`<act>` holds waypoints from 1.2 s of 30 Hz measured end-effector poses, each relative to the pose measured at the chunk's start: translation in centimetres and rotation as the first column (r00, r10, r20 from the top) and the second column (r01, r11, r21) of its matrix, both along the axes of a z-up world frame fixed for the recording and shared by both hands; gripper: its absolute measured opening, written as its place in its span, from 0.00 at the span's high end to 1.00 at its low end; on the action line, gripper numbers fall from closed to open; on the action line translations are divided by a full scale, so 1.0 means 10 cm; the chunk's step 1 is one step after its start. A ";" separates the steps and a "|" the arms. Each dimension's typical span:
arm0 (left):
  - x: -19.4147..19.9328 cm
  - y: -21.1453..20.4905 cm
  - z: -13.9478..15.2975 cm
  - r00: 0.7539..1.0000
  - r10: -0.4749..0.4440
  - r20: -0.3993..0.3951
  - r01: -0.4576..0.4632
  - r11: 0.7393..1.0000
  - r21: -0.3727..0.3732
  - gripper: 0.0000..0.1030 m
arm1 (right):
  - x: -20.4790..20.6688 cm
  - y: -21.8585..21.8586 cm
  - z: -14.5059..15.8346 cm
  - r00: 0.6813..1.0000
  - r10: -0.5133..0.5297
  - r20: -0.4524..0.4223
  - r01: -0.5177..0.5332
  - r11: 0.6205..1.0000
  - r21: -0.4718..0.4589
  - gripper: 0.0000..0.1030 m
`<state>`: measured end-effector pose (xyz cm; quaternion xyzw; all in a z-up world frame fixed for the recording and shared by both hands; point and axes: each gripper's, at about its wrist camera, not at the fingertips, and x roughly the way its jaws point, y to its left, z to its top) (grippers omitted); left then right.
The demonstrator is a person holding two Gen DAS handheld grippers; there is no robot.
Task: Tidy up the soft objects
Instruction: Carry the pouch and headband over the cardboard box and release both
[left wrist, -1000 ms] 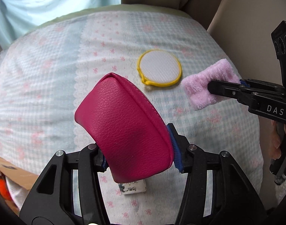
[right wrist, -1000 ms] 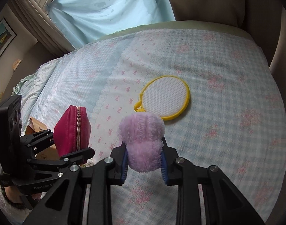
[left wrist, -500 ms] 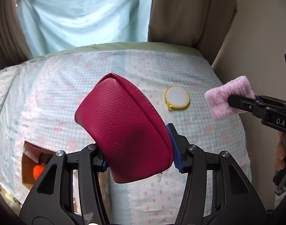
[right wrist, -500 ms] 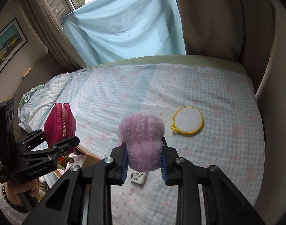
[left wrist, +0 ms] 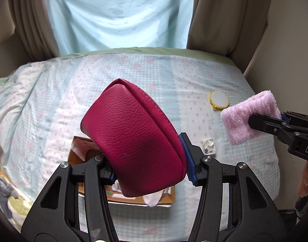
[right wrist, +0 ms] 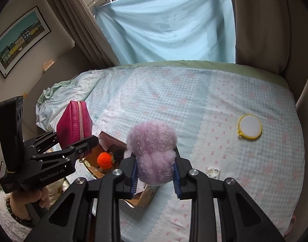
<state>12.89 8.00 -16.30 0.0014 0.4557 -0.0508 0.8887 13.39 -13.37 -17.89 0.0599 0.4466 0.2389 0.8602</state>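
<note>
My left gripper (left wrist: 149,169) is shut on a magenta leather pouch (left wrist: 133,141) and holds it high above the bed; the pouch also shows in the right wrist view (right wrist: 74,125). My right gripper (right wrist: 156,179) is shut on a fluffy pink cloth (right wrist: 151,151), seen from the side in the left wrist view (left wrist: 248,117). A cardboard box (left wrist: 121,198) lies on the bed below both grippers, mostly hidden by the pouch. It holds an orange pompom (right wrist: 105,160) and other soft items.
A round yellow-rimmed pad (right wrist: 249,126) lies on the bedspread (right wrist: 174,100) at the right. A small white packet (left wrist: 209,146) lies near the box. Curtains and a pale blue sheet (right wrist: 170,24) hang behind the bed. A wall stands on the right.
Both grippers have risen and drawn back from the bed with their loads. The yellow pad looks much smaller, and the cardboard box has come into view below.
</note>
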 end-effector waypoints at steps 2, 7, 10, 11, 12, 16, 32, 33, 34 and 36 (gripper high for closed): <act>-0.02 0.25 -0.08 1.000 -0.010 -0.022 0.010 1.000 0.007 0.54 | -0.05 0.24 -0.02 1.000 -0.011 -0.014 0.011 1.000 -0.002 0.75; -0.07 0.86 -0.38 0.995 -0.045 -0.087 0.047 0.999 0.019 0.54 | -0.11 0.78 -0.22 0.995 -0.060 -0.079 0.058 0.998 -0.018 0.75; -0.04 1.12 -0.64 0.988 -0.070 -0.135 0.076 0.996 0.038 0.54 | -0.15 1.05 -0.38 0.988 -0.097 -0.119 0.094 0.995 -0.027 0.75; -0.02 1.19 -0.73 0.985 -0.076 -0.152 0.083 0.996 0.041 0.54 | -0.15 1.13 -0.45 0.985 -0.108 -0.133 0.106 0.994 -0.026 0.75; -0.02 1.26 -0.83 0.982 -0.081 -0.171 0.090 0.995 0.043 0.54 | -0.16 1.20 -0.53 0.982 -0.119 -0.147 0.117 0.993 -0.025 0.75; 0.05 1.45 -1.26 0.963 -0.102 -0.249 0.115 0.993 0.039 0.54 | -0.15 1.44 -0.83 0.965 -0.163 -0.207 0.160 0.987 -0.032 0.75; 0.42 1.43 -2.11 0.900 -0.166 -0.403 0.179 0.984 -0.005 0.48 | 0.22 1.53 -1.67 0.885 -0.291 -0.365 0.286 0.956 -0.068 0.68; 0.44 1.42 -2.11 0.898 -0.163 -0.409 0.175 0.984 -0.009 0.36 | 0.24 1.52 -1.69 0.879 -0.295 -0.374 0.293 0.954 -0.066 0.51; 0.45 1.43 -2.10 0.899 -0.161 -0.408 0.171 0.985 -0.012 0.21 | 0.27 1.52 -1.71 0.879 -0.298 -0.373 0.298 0.953 -0.060 0.29; 0.45 1.46 -2.04 0.909 -0.159 -0.386 0.162 0.987 -0.026 0.00 | 0.28 1.50 -1.72 0.883 -0.310 -0.352 0.313 0.949 -0.050 0.00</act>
